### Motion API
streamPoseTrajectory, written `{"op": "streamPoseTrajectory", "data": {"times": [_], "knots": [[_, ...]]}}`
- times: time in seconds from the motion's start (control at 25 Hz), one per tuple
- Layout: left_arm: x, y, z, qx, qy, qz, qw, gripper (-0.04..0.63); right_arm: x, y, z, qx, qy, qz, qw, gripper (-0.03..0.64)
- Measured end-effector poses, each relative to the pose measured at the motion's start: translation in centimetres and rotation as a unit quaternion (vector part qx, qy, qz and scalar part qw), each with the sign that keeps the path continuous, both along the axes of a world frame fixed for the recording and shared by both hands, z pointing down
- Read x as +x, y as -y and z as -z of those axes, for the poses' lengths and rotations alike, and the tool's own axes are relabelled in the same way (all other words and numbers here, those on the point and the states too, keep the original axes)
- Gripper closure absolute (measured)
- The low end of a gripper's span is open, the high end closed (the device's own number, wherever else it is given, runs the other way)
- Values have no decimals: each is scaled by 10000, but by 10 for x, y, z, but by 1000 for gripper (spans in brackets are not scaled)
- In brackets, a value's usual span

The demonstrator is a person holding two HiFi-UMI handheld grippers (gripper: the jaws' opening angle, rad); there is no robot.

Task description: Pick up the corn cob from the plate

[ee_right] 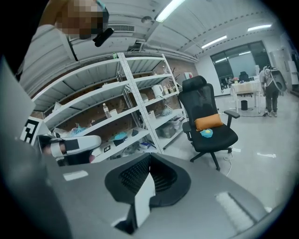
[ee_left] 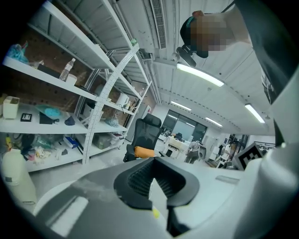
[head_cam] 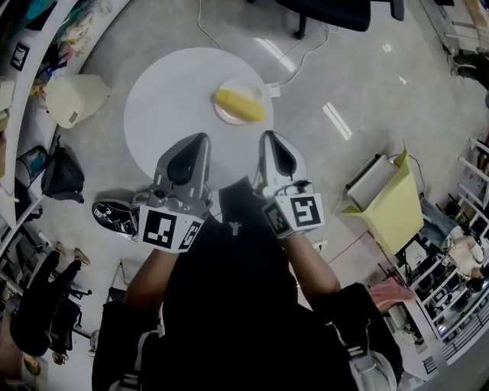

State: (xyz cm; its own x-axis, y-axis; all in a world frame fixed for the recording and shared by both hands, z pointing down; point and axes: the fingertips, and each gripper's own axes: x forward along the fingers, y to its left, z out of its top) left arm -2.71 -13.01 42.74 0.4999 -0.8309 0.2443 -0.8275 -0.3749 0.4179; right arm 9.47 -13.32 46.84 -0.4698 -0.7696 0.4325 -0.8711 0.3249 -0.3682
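A yellow corn cob [head_cam: 239,105] lies on a small white plate [head_cam: 222,114] at the right side of a round white table [head_cam: 164,107]. Both grippers hover at the table's near edge, short of the plate and side by side. My left gripper [head_cam: 197,140] points at the table's middle, and its jaws are together with nothing between them. My right gripper [head_cam: 269,138] sits just below and right of the plate, also shut and empty. In the left gripper view the gripper [ee_left: 155,161] looks level across the room; the right gripper [ee_right: 149,157] does the same in its own view.
A black office chair [head_cam: 328,11] stands beyond the table, seen with an orange cushion in the right gripper view [ee_right: 210,126]. Metal shelves [ee_right: 126,107] line the left. A cream container [head_cam: 76,98] and black bag [head_cam: 63,176] lie left of the table; a yellow-green box [head_cam: 393,202] is right.
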Motion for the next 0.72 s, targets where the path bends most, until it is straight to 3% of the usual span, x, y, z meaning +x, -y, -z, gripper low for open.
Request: {"op": "streamPoseTrajectory", "data": {"times": [0.36,0.48,0.72], "knots": [[1,16,-40,-296,-61,80,9995,591,-4,15,-66,-562,33,169,9983,574],[3,22,-52,-355,-81,80,9993,591,-1,15,-92,-834,-266,309,9957,554],[5,32,-73,-491,-145,86,9986,591,-6,22,-130,-889,-629,744,9913,483]]}}
